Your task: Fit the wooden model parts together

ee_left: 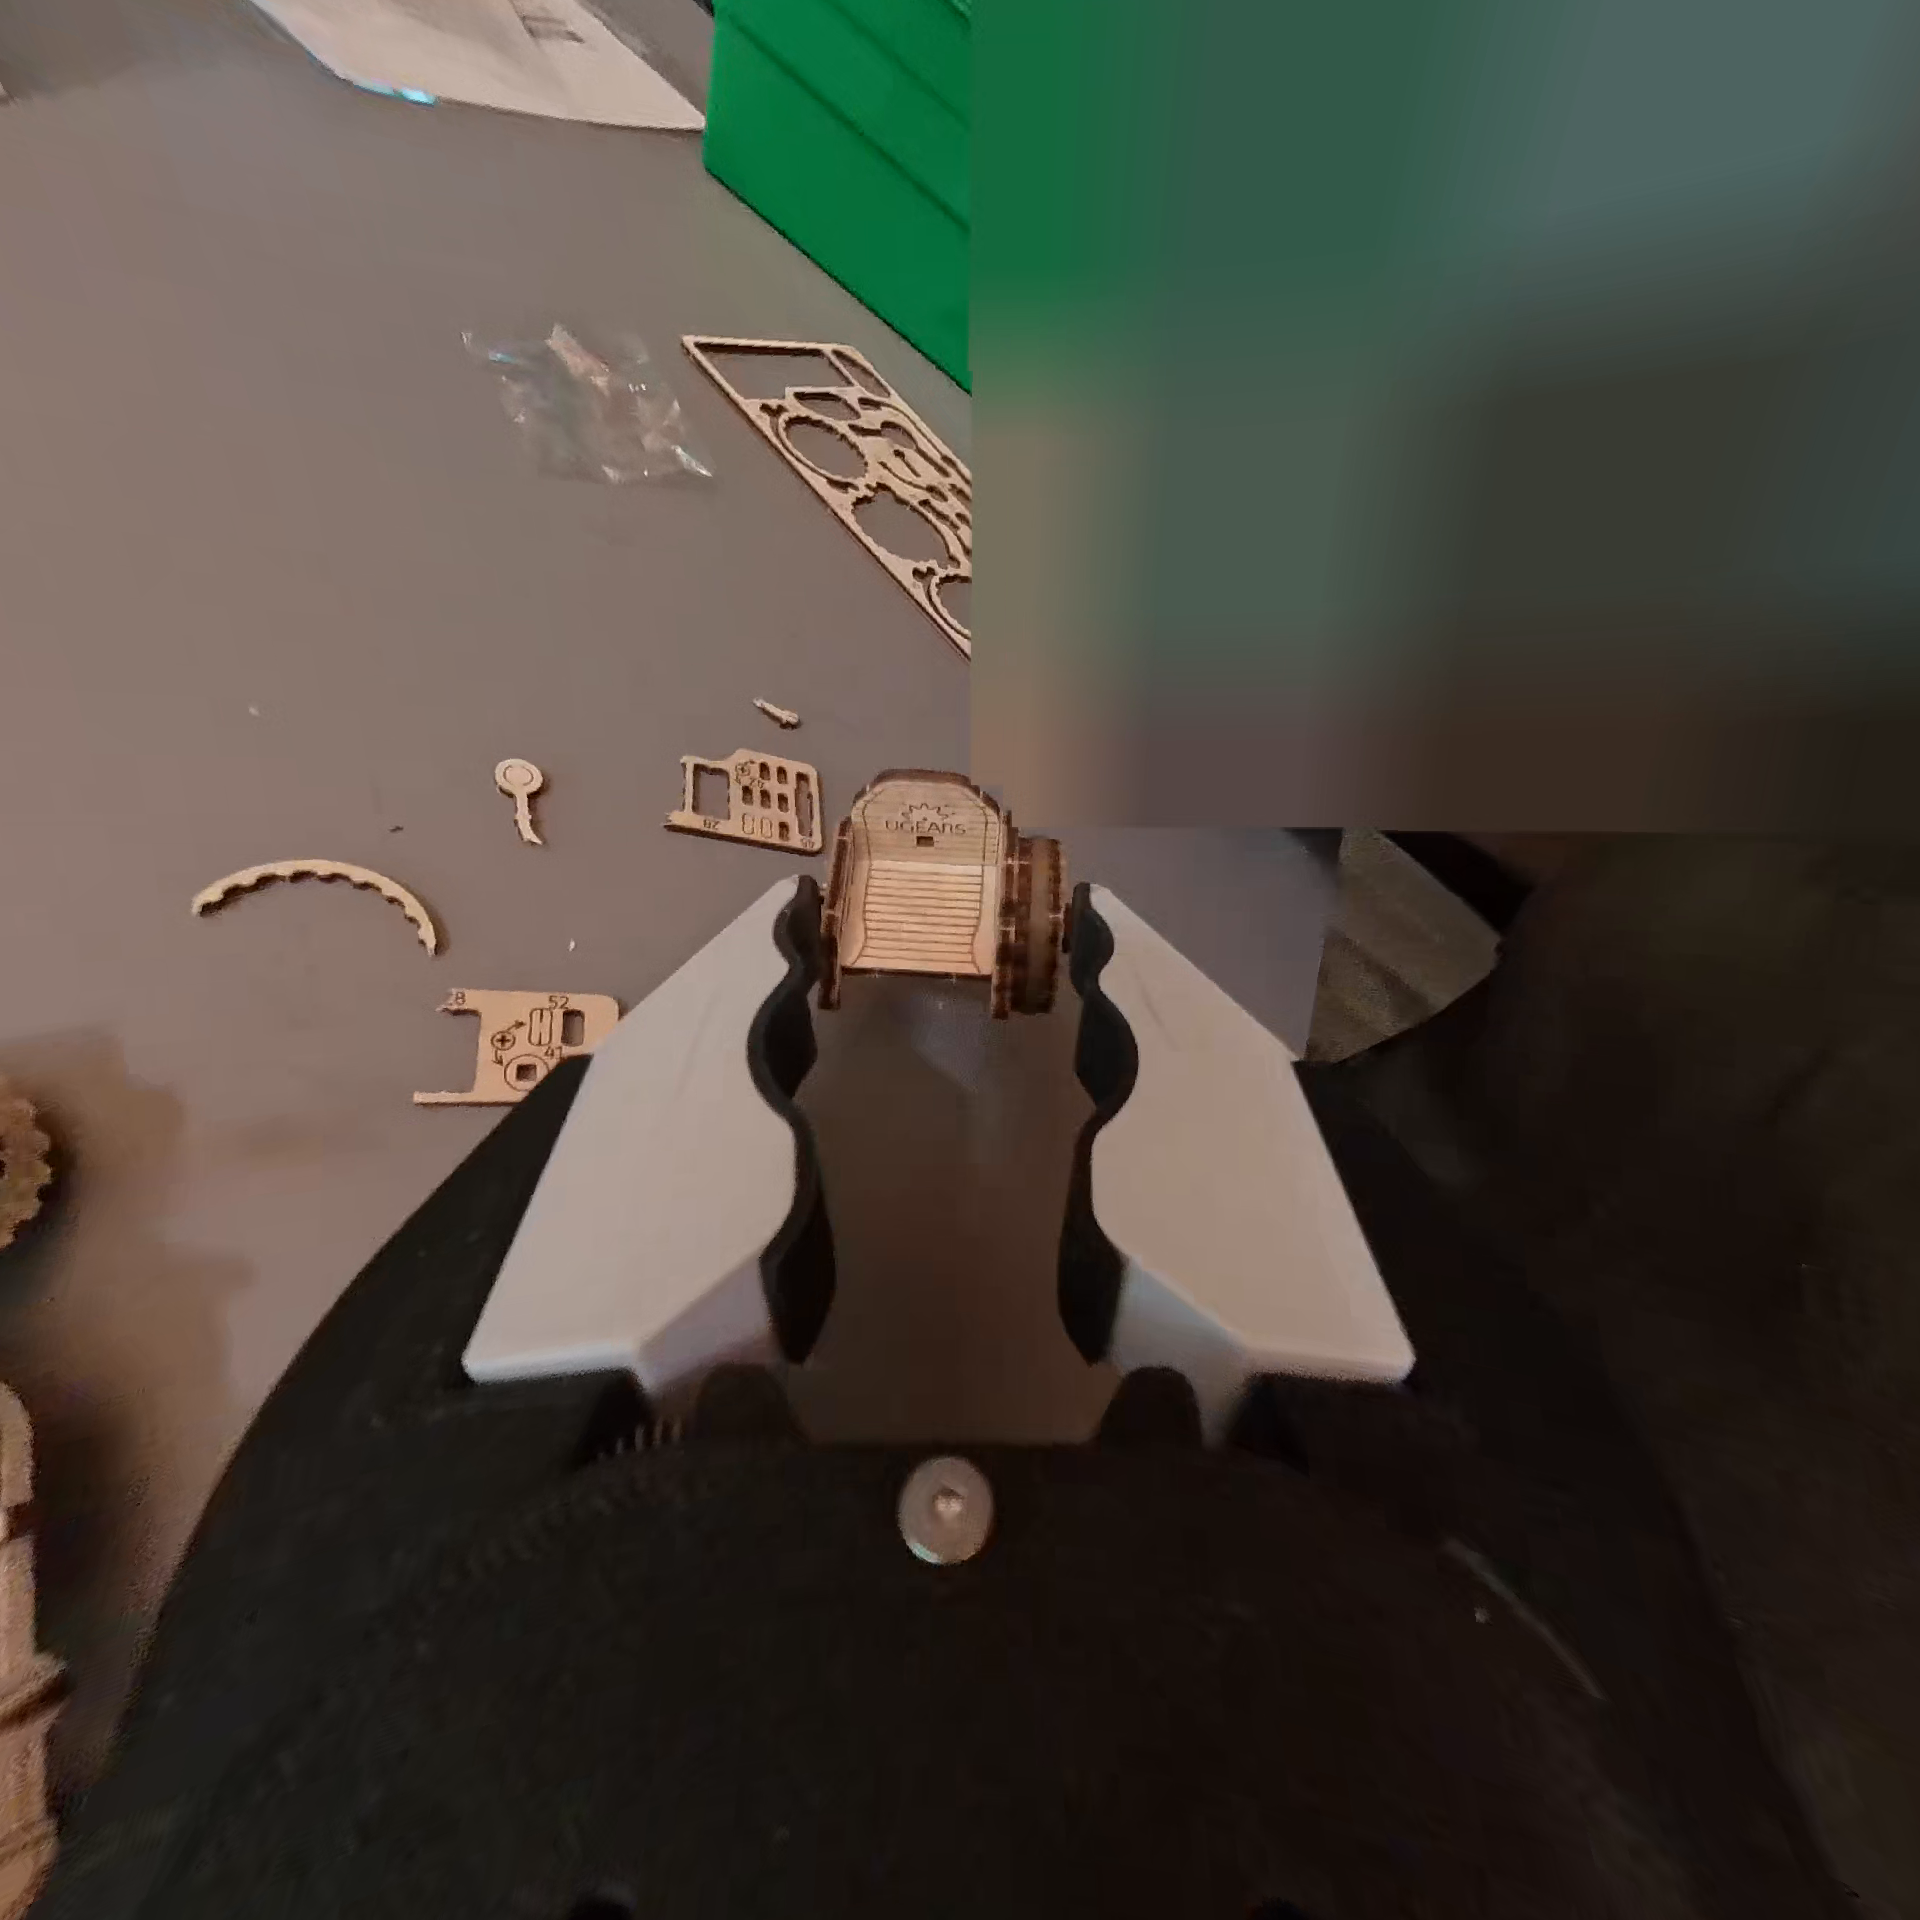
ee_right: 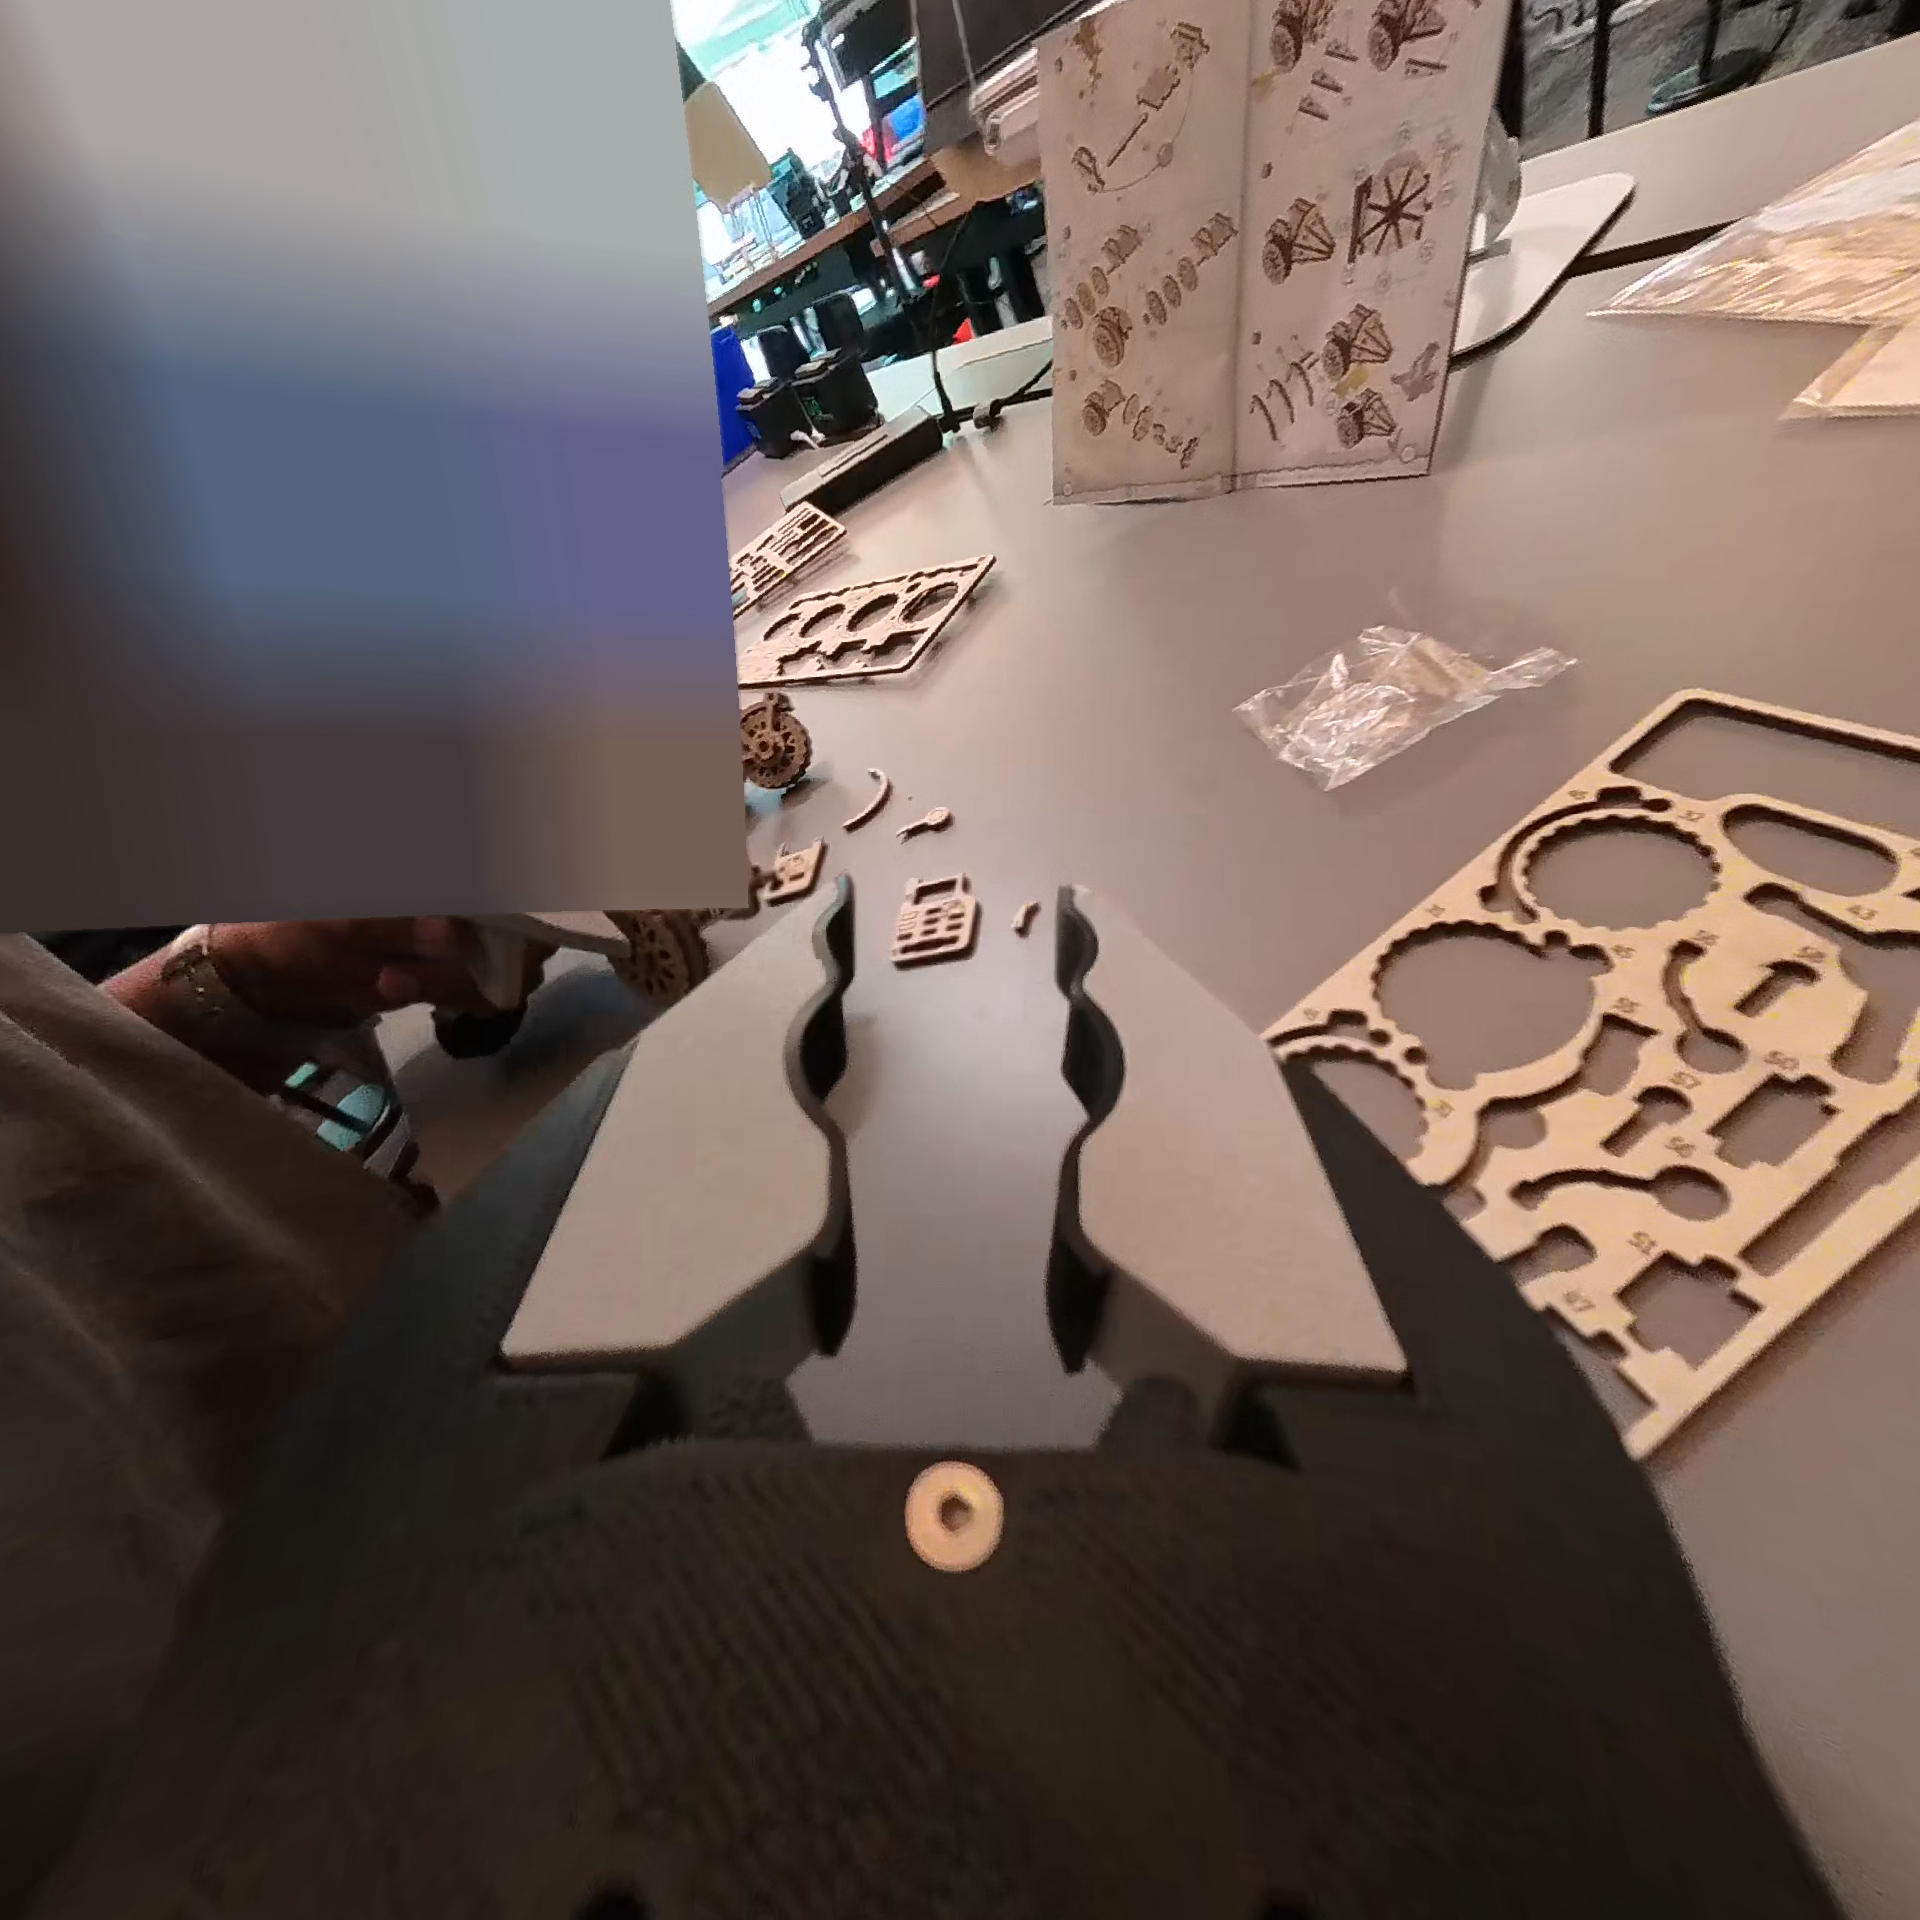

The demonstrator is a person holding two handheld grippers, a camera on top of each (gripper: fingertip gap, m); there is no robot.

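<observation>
Left hand-held gripper (ee_left: 940, 914) pinches a slatted wooden seat assembly (ee_left: 920, 902); right hand-held gripper (ee_right: 954, 902) spread, empty.

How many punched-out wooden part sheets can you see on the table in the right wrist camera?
3: large sheet near right, second sheet mid-table, third sheet just behind it. The blurred patch may hide more.

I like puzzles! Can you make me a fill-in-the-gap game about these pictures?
1. The left gripper is shut on a small wooden ____.
2. The right gripper holds nothing; its jaws are ____.
3. The box at the back of the table is coloured ____.
4. The clear plastic bag lies on the ____.

Missing words: model; open; green; table
</observation>
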